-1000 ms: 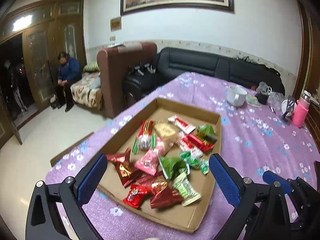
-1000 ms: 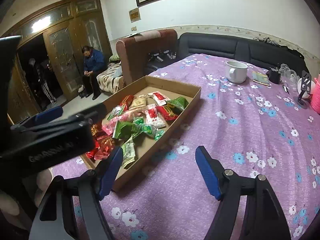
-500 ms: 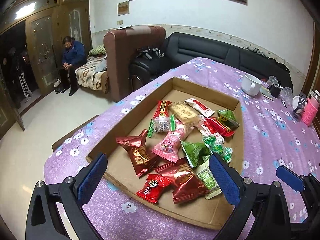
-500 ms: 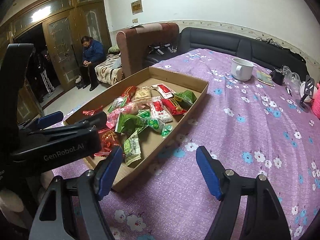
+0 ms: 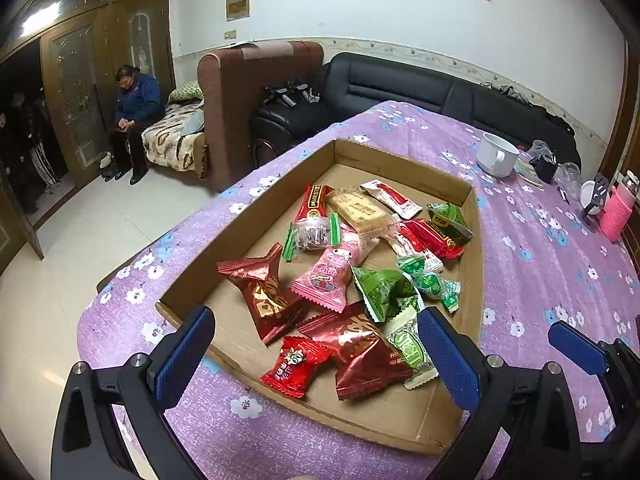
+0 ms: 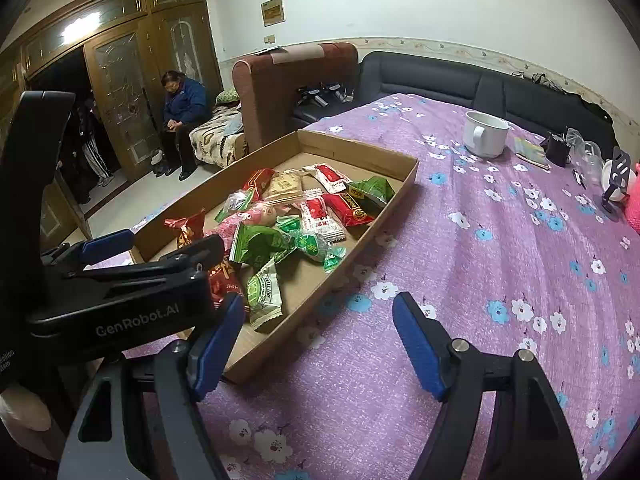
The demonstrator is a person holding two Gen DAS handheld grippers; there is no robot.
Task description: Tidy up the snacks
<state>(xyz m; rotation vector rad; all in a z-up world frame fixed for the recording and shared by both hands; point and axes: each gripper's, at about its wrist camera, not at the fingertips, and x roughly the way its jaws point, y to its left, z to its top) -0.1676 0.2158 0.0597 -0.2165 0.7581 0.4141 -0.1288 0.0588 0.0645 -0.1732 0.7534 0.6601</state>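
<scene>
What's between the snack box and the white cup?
Only bare purple flowered tablecloth lies between the cardboard box and the white cup, seen best in the right wrist view.

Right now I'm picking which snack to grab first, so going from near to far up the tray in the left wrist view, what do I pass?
Small red packet → pink packet → clear candy with green ends → tan biscuit packet → far wall of the cardboard tray.
</scene>
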